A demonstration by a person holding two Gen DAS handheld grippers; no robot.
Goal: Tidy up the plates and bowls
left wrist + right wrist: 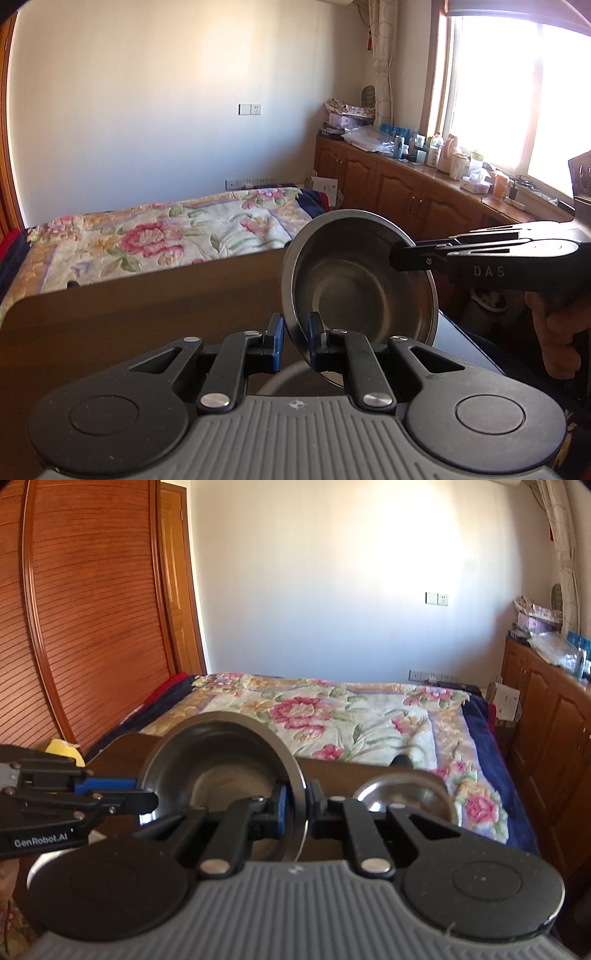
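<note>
We see one steel bowl point(354, 277) held tipped on edge above the dark wooden table point(129, 317), and both tongs have hold of it. The left gripper point(295, 343) is pinched down on the bowl's near rim, blue pads point(276, 343) pressed on either side of the thin metal. The right gripper point(400, 256) reaches in from the bowl's right side and is clamped almost shut on the far rim; its own body hides the exact spot where the tips meet the steel.

In the right wrist view the same bowl point(221, 760) stands tilted before us, with the right gripper point(295, 805) closed on its edge and the left gripper point(147, 801) gripping the bowl's left rim. Just right of the bowl a second steel dish point(402, 794) sits on the table point(340, 771), its lower half cut off behind the gripper's frame. Below the bowl in the left wrist view a grey curved rim point(284, 376) peeks out; we cannot tell what it belongs to. Beyond the bowl lies a floral bedspread point(332, 709). At the bowl's far left something yellow point(62, 749) shows, mostly hidden.
</note>
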